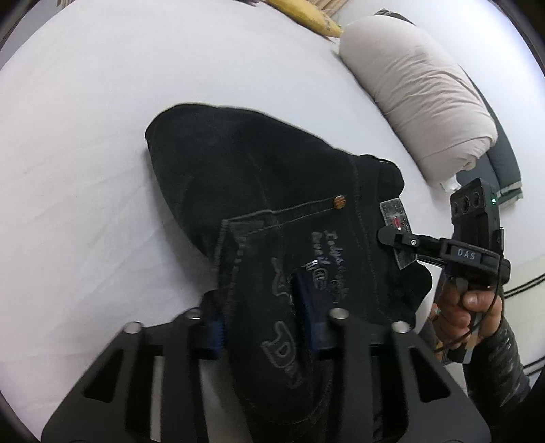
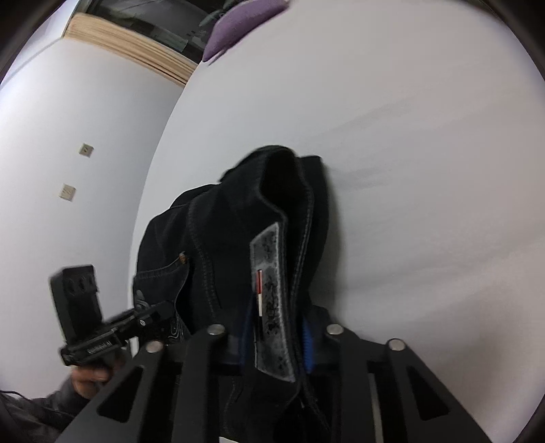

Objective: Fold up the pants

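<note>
Left wrist view: my left gripper (image 1: 269,330) pinches the black jeans (image 1: 272,191) at the embroidered pocket; they lie bunched on the white bed sheet (image 1: 85,136).

Right wrist view: my right gripper (image 2: 276,337) clamps the waistband patch (image 2: 272,300). Folding seems partway, not flattened.

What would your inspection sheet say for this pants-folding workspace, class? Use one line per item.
Surface: white bed sheet, lightly creased.
Job's things: black pants, bunched and lifted at the waistband; grey patch showing.
Clutter: beige pillow, yellow item, purple cushion.
Grippers: left gripper and right gripper both clamp the pants.
Cables: thin black cable at the right hand.
Surroundings: white wall, wooden edge.
</note>
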{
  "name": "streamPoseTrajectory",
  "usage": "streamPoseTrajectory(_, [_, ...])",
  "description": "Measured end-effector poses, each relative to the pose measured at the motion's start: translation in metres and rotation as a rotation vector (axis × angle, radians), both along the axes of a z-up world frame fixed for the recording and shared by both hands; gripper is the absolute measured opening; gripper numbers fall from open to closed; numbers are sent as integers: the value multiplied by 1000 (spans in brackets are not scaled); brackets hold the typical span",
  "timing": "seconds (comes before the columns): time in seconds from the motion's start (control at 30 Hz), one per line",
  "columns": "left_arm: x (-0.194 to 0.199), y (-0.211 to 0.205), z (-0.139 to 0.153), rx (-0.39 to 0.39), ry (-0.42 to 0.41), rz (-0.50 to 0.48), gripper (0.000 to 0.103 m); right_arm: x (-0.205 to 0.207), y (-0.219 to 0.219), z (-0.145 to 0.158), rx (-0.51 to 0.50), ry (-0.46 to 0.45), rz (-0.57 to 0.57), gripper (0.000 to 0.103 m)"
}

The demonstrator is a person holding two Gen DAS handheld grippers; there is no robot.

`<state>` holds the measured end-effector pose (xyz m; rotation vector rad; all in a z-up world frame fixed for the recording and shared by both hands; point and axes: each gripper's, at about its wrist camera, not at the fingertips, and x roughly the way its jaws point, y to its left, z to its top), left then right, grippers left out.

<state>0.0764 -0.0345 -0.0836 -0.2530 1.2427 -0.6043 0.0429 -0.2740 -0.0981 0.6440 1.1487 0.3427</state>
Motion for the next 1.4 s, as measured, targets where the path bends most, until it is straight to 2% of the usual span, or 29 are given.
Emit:
streamPoseTrajectory(0.1, [5,2,14,-20,-13,-6,19,-1,13,25,-13,-41,0,21])
streamPoseTrajectory(0.2, [17,18,43,-19,-71,6,19,7,29,53,-14,-94,26,20])
streamPoseTrajectory(0.37, [61,51,83,24,-180,39,19,56,52,80,36,-154,63,20])
streamPoseTrajectory(0.43, [82,61,88,44,-199,49,19,83,60,80,51,-158,69,20])
streamPoseTrajectory(0.63, [153,81,65,78,-192,81,19,155,74,59,88,-138,70,20])
streamPoseTrajectory(0.67, [157,105,65,78,-187,89,19,162,75,55,91,-133,66,20])
streamPoseTrajectory(0.8, [188,113,34,91,-151,91,21,186,68,22,108,-81,34,21])
streamPoseTrajectory(0.83, [193,115,21,92,-135,93,26,188,65,11,110,-58,22,28])
streamPoseTrajectory(0.87, [199,121,8,93,-119,103,30,188,58,-3,109,-29,8,40])
streamPoseTrajectory(0.9, [199,125,-1,87,-114,120,42,185,48,-17,138,-8,-12,40])
streamPoseTrajectory(0.93, [197,132,-9,65,-116,146,52,179,38,-25,211,-20,-18,40])
streamPoseTrajectory(1.03, [186,149,-10,27,-133,175,52,158,13,-19,226,-48,-31,50])
streamPoseTrajectory(1.1, [179,157,1,74,-183,184,54,146,-5,-8,193,-72,-60,52])
streamPoseTrajectory(1.17, [173,162,19,131,-272,201,54,139,-20,9,207,-124,-88,51])
streamPoseTrajectory(1.23, [170,161,35,140,-333,221,54,142,-18,27,252,-182,-91,51])
streamPoseTrajectory(1.3, [168,145,49,108,-339,209,54,152,-4,35,303,-209,-50,50])
streamPoseTrajectory(1.4, [152,122,42,159,-368,128,55,160,25,34,322,-217,22,50])
